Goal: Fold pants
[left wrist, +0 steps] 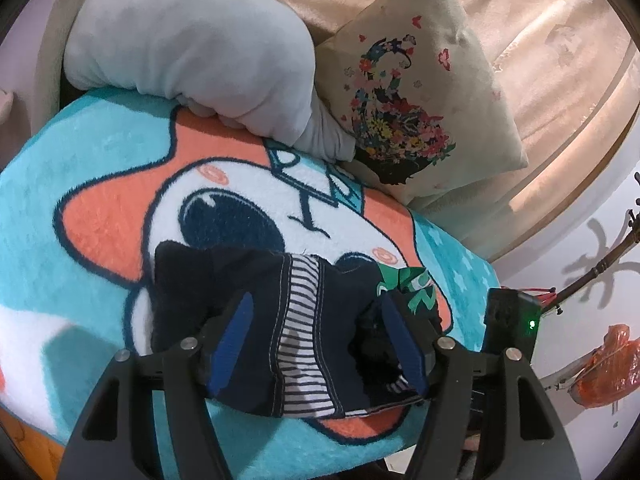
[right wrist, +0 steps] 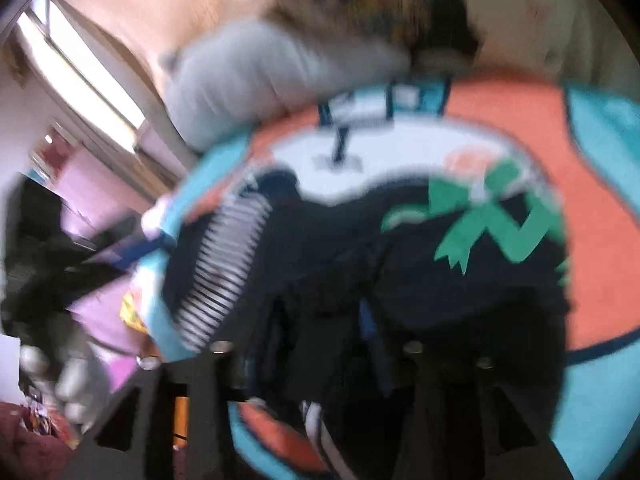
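— Left tool (left wrist: 316, 340) first: where does it stand?

— Its two blue-padded fingers (left wrist: 234, 340) are spread wide on either side of the pants (left wrist: 256, 320), with the bunched waistband sitting in the gap. Neither pad looks pressed into the cloth, so I'd call it parted and holding nothing firmly, though the fabric does fill the space between them.

— And the right tool (right wrist: 340, 360)?

— Its own view is badly smeared with motion. Dark fabric covers the place where the fingers should be, and I cannot tell whether they are closed on it or merely over it.

— Where are the pants?

— They lie on the cartoon blanket (left wrist: 80, 184), a teal one with an orange and white face, near its front edge. They are dark navy with a striped inner band (left wrist: 300, 320) turned outward and a green printed patch (left wrist: 408, 284) at the right side. A grey cushion (left wrist: 192, 48) and a flowered pillow (left wrist: 416, 92) sit well behind them.

— How far along is the folding?

— My reading is that it's underway but unfinished. The garment is gathered into a compact lump rather than spread out, so some doubling over seems done. Yet the edges are rumpled, the lining shows, and nothing lies flat or squared. Smoothing and a last tidy fold appear to remain.
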The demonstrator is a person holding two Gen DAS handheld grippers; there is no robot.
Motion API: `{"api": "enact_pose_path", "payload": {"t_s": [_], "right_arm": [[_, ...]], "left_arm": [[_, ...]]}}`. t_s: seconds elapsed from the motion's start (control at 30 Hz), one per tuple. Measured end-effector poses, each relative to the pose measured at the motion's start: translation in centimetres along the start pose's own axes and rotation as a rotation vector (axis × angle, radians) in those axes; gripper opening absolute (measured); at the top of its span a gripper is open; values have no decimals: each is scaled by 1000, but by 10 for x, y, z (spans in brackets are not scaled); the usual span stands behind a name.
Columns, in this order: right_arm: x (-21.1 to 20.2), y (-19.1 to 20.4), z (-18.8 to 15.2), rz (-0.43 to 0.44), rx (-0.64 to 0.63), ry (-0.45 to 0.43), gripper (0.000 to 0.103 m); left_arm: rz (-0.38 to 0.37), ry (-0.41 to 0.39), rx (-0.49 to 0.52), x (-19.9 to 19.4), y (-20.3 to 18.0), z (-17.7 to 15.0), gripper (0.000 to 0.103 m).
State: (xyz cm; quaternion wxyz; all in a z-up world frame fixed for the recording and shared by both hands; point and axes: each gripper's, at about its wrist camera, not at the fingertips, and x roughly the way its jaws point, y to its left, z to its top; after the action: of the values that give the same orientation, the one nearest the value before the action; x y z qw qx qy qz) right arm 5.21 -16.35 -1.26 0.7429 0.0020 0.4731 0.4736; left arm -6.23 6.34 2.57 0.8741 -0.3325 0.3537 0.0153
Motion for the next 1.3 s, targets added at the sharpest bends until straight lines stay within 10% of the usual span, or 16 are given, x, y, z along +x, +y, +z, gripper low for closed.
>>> {"api": "enact_pose_path", "payload": {"t_s": [0.37, 0.57, 0.77, 1.13, 1.3], "right_arm": [[-105, -33, -6, -25, 48, -235, 81], [-63, -106, -4, -35, 245, -131, 81], [-49, -98, 2, 86, 232, -153, 14], [-80, -119, 19, -219, 191, -221, 11], [-74, -112, 19, -302, 161, -201, 31]], "left_arm": [[-6, -28, 3, -6, 2, 1, 67], [11, -4, 14, 2, -3, -3, 67], [55, -26, 17, 1, -5, -1, 67], [83, -22, 2, 11, -8, 4, 67], [90, -9, -7, 13, -4, 4, 67]]}}
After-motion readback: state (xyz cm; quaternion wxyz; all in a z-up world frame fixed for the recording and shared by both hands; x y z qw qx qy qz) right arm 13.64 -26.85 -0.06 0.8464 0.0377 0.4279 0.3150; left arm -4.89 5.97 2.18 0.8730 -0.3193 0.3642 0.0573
